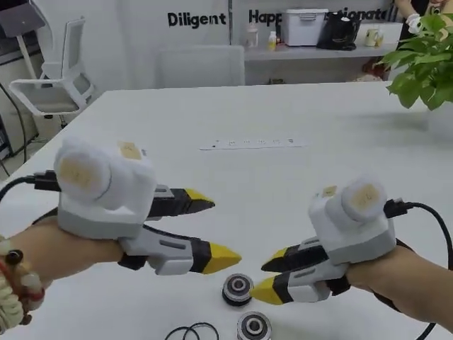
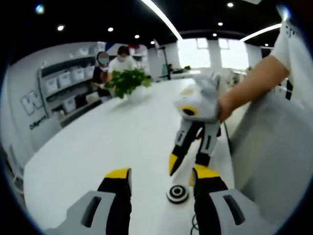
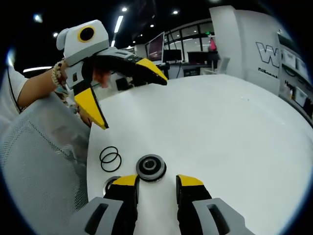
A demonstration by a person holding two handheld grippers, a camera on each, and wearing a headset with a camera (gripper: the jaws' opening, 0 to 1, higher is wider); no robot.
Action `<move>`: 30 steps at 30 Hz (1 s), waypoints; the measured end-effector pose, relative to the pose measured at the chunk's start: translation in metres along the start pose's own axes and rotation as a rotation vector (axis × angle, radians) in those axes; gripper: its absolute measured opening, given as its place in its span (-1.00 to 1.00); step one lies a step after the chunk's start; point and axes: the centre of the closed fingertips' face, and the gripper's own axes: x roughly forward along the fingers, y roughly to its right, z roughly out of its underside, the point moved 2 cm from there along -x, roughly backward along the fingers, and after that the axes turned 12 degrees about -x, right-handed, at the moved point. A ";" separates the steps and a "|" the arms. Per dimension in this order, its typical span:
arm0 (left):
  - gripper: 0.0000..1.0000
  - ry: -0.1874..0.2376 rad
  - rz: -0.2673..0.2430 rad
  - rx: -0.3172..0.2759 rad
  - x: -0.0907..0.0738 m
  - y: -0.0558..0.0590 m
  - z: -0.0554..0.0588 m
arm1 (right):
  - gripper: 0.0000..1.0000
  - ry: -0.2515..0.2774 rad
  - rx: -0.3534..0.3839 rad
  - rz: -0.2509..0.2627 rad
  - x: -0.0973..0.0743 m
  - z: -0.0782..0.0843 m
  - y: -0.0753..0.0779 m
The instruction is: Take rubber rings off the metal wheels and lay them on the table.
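Two small metal wheels with dark rims lie near the table's front edge, one (image 1: 237,289) just ahead of the other (image 1: 253,327). Two loose black rubber rings (image 1: 191,331) lie overlapping to their left. My right gripper (image 1: 260,280) is open, its tips just right of the front wheel and holding nothing. In the right gripper view the same wheel (image 3: 151,167) lies just beyond my open right gripper (image 3: 157,180), with the rings (image 3: 110,159) to the left. My left gripper (image 1: 223,230) hangs wide open above the wheels. In the left gripper view a wheel (image 2: 177,194) sits between the tips of my left gripper (image 2: 161,174).
A white power strip (image 1: 251,143) lies flat at mid-table. A leafy plant (image 1: 425,64) stands at the far right corner. An office chair (image 1: 56,78) is beyond the left edge. Shelves with boxes (image 1: 304,27) line the back wall. Cables trail from both grippers.
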 end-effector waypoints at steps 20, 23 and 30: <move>-0.61 -0.134 0.026 -0.063 0.038 0.007 0.066 | -0.50 -0.022 -0.052 -0.018 0.013 0.000 -0.006; -0.70 -0.140 0.032 -0.080 0.040 0.008 0.069 | -0.53 -0.025 -0.060 -0.019 0.013 0.000 -0.006; -0.72 -0.129 0.016 -0.100 0.039 0.007 0.070 | -0.58 -0.032 -0.069 -0.024 0.013 0.000 -0.007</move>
